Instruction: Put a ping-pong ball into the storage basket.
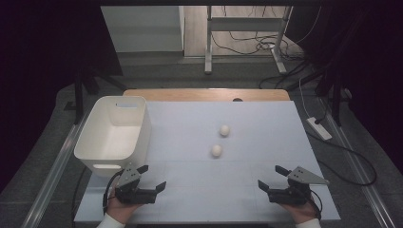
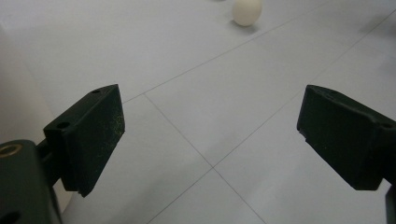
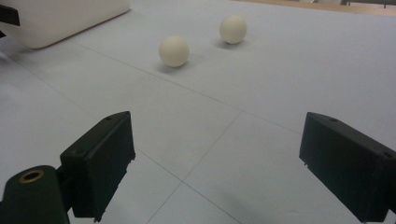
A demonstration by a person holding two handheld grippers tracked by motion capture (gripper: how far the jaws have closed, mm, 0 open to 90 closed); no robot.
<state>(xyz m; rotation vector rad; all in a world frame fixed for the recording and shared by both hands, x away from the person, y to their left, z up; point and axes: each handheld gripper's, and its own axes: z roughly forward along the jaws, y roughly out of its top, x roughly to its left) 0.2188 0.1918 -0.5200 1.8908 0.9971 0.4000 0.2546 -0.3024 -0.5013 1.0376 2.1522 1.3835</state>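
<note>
The left tool rests low at the near left of the desk, its jaws wide apart with nothing between them; the right tool sits at the near right, likewise spread and empty; each is held by a hand at the near edge. Ahead of both, near the middle of the desk, lie two balls; the nearer ball is closest to the tools, the farther ball just beyond it, the two apart and not touching; a white bin stands at the left, beside the left tool, its opening upward.

The step in hand looks like a reach for the nearer ball; to do it well, bring one tool in level, keep the jaws wide until they straddle the ball's widest part, then close gently, since a nudge would likely set it rolling.

The balls are small, round, smooth, off-white, each casting a soft shadow.
</note>
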